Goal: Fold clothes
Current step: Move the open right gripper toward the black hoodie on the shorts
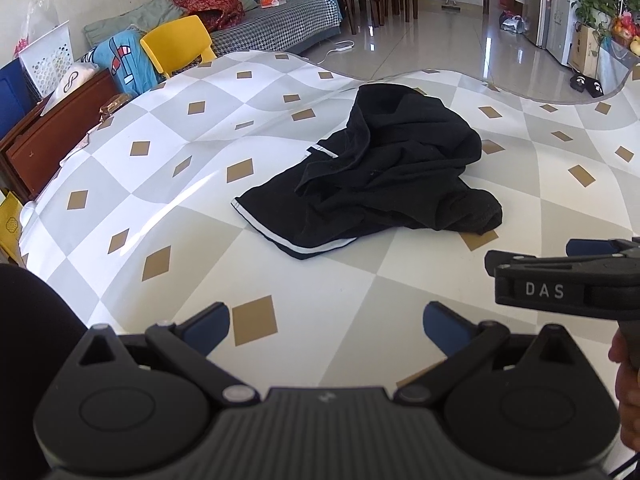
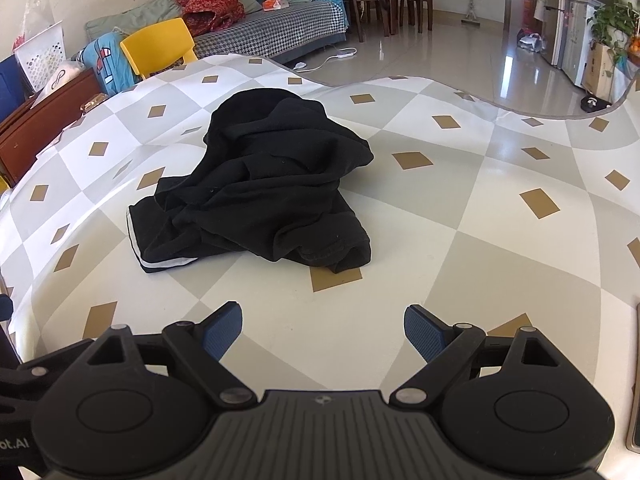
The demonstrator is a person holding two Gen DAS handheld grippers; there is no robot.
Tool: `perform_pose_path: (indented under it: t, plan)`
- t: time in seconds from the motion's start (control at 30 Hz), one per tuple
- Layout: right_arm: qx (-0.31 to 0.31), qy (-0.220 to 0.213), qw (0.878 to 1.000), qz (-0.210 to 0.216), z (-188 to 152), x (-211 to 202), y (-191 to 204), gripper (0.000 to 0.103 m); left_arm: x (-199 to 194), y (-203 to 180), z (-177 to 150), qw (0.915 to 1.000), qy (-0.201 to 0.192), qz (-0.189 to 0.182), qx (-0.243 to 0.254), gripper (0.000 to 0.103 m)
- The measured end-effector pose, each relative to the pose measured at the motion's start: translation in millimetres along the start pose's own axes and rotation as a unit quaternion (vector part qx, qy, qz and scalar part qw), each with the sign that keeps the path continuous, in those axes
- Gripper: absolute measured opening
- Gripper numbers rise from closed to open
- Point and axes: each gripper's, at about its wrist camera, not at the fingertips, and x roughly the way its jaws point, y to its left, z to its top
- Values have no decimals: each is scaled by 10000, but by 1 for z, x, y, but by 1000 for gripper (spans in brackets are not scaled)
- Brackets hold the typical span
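On glossy tablecloth [image 2: 460, 216], rumpled black garment [image 2: 260, 184]

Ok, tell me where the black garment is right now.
The black garment lies crumpled on the checked tablecloth, ahead of both open grippers: right of centre in the left wrist view, left of centre in the right wrist view, with nothing touching it.

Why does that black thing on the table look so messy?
The black garment lies crumpled in a heap on the checked tablecloth, not flat, with its white-striped hem twisted at the near edge. Neither open gripper touches it.
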Motion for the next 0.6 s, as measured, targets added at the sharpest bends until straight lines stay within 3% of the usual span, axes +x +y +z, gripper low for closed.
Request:
perform_pose_path:
  t: [0.6]
  plan:
    - [66, 56, 10000, -22, 5, 13, 2, 88, 9, 5, 4, 9999, 102, -42, -26, 103]
